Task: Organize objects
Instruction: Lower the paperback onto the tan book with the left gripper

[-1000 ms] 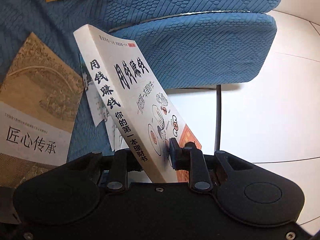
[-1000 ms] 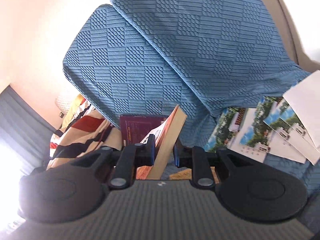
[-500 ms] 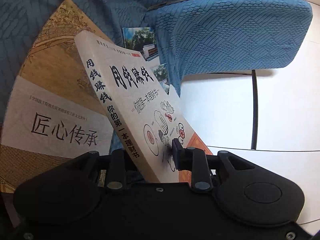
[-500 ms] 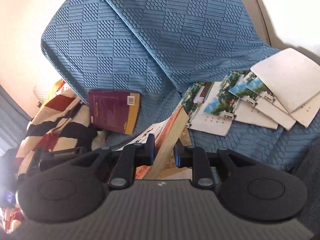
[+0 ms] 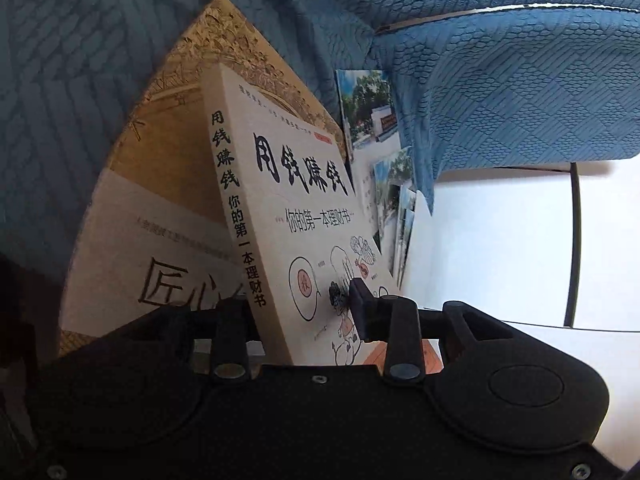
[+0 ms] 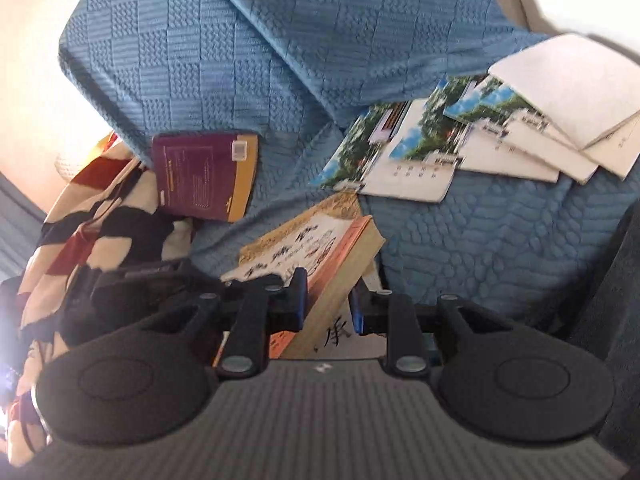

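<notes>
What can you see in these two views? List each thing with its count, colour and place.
cream book: one, cream with black lettering, tilted, over the tan book
tan book: one, tan and white, flat on the sofa
maroon book: one, maroon with a yellow strip, against the backrest
booklets: several, white with photo covers, fanned out and overlapping on the seat
striped cloth: one, cream, red and black, at the sofa's end
sofa: one, blue textured cover
floor: white, beside the sofa
leg: one, black, thin, under the sofa
left gripper: black, jaws opening, cream book between them
right gripper: black, cream book between its jaws
</notes>
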Action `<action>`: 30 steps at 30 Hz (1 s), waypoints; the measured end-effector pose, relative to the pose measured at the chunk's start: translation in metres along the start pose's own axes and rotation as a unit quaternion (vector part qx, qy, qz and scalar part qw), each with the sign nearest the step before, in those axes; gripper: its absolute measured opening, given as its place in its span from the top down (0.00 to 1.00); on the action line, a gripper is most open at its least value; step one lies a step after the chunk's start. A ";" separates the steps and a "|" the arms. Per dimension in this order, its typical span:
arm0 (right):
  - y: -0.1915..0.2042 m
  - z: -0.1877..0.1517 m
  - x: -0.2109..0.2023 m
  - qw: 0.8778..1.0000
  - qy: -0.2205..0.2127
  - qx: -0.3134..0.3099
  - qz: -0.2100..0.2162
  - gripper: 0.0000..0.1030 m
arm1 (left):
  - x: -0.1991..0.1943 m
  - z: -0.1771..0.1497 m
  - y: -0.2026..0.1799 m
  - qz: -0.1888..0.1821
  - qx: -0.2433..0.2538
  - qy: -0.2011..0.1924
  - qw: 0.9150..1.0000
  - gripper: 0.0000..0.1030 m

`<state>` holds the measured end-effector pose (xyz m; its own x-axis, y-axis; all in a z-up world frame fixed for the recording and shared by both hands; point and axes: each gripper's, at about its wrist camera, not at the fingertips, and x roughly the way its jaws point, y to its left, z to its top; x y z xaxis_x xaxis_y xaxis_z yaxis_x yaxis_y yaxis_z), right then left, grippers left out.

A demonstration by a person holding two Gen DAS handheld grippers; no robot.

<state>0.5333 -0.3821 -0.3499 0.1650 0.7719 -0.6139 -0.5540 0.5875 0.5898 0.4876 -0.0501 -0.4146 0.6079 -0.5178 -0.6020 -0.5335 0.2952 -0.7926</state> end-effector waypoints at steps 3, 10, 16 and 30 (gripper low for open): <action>0.003 -0.003 0.008 1.000 0.019 0.003 0.009 0.75 | -0.001 0.006 -0.001 0.024 0.004 -0.007 1.000 0.61; 0.000 -0.014 0.024 0.995 0.061 0.066 0.035 0.75 | -0.010 0.007 -0.003 0.079 0.010 -0.023 0.997 0.44; 0.002 -0.025 0.024 0.992 0.065 0.101 0.042 0.74 | -0.013 0.004 -0.014 0.115 0.036 -0.036 0.992 0.43; -0.009 -0.023 0.017 0.982 0.141 0.123 0.003 0.65 | -0.027 -0.005 -0.023 0.189 0.075 -0.068 0.977 0.19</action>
<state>0.5221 -0.3799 -0.3776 -0.0888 0.6979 -0.7107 -0.3349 0.6510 0.6811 0.4804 -0.0466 -0.3798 0.4624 -0.2406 -0.8534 -0.6488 0.5642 -0.5106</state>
